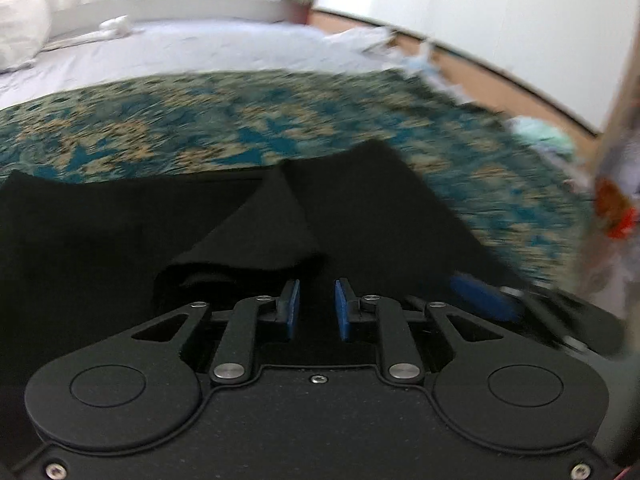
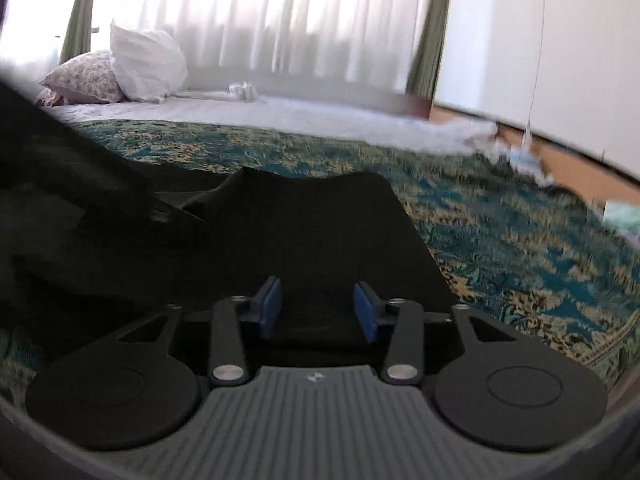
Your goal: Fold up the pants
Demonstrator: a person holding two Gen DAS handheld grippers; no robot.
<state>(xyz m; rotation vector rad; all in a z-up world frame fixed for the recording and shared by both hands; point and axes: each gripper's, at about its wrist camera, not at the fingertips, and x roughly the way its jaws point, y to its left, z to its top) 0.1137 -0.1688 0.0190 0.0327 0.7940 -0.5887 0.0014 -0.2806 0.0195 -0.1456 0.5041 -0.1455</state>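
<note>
The left gripper (image 1: 317,309) hangs over the black pants (image 1: 120,232), its 2 blue-padded fingers (image 1: 294,308) a narrow gap apart and pinching nothing; a raised fold of the black cloth lies just beyond the tips. At the right edge of that view the right gripper's blue pad shows, blurred. In the right wrist view the right gripper (image 2: 317,309) has its fingers (image 2: 271,308) spread about halfway, with black cloth lying in the gap, though the pads do not press on it. The pants lie spread on a teal and gold patterned bedspread (image 2: 500,240). Beyond it runs a white sheet (image 2: 280,112), then 2 pillows (image 2: 144,68) against white curtains (image 2: 280,20).
</note>
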